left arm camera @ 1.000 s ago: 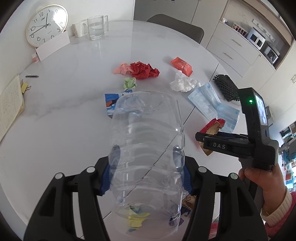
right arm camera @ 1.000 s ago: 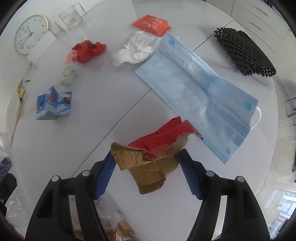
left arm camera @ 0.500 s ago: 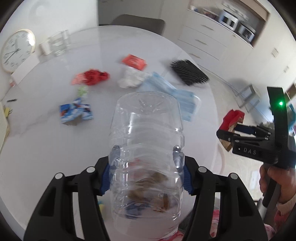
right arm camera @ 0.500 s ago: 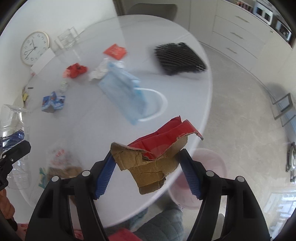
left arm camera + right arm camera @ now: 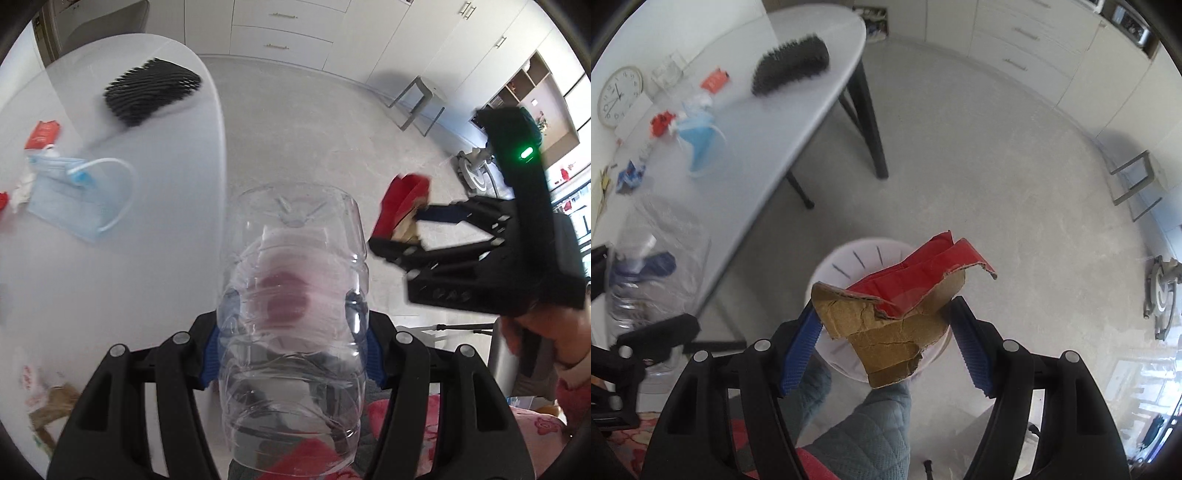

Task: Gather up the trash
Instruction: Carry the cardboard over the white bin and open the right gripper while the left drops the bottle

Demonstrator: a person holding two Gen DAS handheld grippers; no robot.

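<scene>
Cardboard scrap (image 5: pixel 897 317), red on one face, is pinched in the right gripper (image 5: pixel 886 332) and hangs above the white bin (image 5: pixel 857 266) on the floor, off the table's (image 5: pixel 768 122) edge. That reads as the drop step: centre the scrap over the bin's mouth, then spread the jaws. The left gripper (image 5: pixel 291 354) is clamped on a clear bottle (image 5: pixel 295 295), also held out past the table; it looks next for the bin. Mask (image 5: pixel 70 192), red wrapper (image 5: pixel 42 133) and other scraps wait on the table.

One clear bottle (image 5: pixel 293 314), one cardboard scrap (image 5: pixel 897 314), one face mask (image 5: pixel 70 192), one black brush (image 5: pixel 790 64) (blurred), one white bin (image 5: pixel 846 266).
</scene>
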